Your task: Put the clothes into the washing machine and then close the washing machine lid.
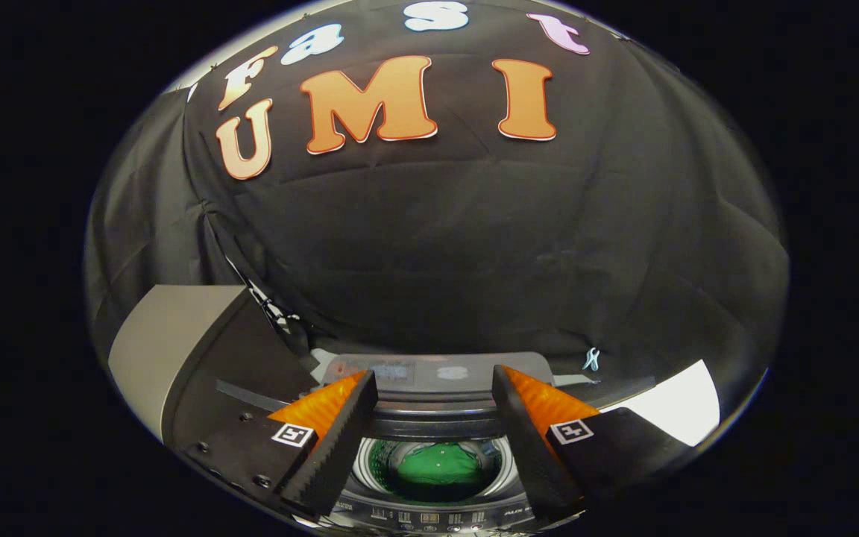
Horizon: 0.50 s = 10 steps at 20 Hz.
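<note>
the black cloth wall [437, 246] takes up most of the scene, rising behind everything else. below it sits the washer [437, 514], seen from above, with its lid [441, 371] folded up at the back so the drum [361, 466] lies open. a row of controls on the washer's front panel [429, 517] runs along the near edge, just under the drum's rim; the markings are too small to make out. a grey box-like shape [161, 343] stands to the left of the washer, and a pale white patch [672, 403] shows to the right, though what it is cannot be told. the gripper [435, 440] hangs over the washer with its jaws spread wide, holding nothing, and the open drum shows in the gap between them. each finger carries a small square marker [293, 434] near its base. the clothes [437, 466], a green bundle, lie inside the drum, low between the two fingers and clear of both. a small pale clip [590, 359] is on the cloth wall just right of the lid.
</note>
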Each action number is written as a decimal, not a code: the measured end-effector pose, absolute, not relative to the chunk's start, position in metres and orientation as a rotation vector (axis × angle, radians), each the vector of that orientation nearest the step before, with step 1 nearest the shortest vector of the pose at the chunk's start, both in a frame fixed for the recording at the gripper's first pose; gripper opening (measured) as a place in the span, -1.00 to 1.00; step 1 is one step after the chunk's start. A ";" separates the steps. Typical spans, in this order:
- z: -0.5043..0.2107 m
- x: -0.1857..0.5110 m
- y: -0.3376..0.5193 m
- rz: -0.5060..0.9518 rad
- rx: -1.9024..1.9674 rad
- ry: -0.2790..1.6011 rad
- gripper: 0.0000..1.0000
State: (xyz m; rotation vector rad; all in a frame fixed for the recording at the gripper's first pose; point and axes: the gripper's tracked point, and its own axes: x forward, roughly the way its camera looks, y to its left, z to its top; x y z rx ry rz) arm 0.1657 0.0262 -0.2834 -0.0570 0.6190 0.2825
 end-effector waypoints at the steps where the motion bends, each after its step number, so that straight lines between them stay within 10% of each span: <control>1: -0.291 0.157 0.022 0.277 -0.046 0.638 0.99; 10: -0.284 0.128 -0.055 0.185 0.010 0.621 1.00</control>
